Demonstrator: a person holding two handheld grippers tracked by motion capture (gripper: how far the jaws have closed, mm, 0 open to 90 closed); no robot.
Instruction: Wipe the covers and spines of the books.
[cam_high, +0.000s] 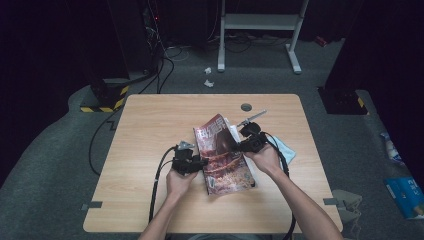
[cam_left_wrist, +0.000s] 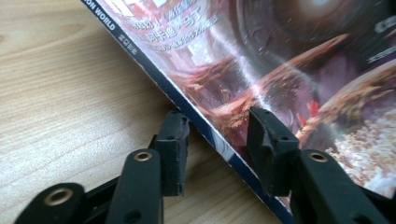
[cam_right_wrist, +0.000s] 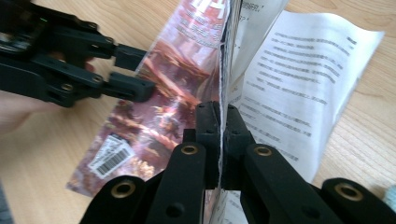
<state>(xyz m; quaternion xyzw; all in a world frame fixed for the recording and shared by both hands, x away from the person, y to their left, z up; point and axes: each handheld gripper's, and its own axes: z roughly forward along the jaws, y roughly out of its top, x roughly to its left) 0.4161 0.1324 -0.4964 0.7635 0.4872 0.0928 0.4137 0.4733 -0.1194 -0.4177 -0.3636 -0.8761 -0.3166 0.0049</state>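
R claw (cam_right_wrist: 219, 122) pinching magazine (cam_right_wrist: 173, 93) cover, upright.

A lab: dark curtains, floor cables (cam_high: 165, 65), hazard-striped base (cam_high: 107, 100).

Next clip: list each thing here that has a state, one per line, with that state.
magazine: on the table, cover edge lifted on the right gripper's side.
printed sheet: lying open, beside the magazine.
left gripper: open, jaws straddling the magazine's spine edge.
right gripper: shut on the magazine's cover edge.
blue cloth: lying on the table, behind the right hand.
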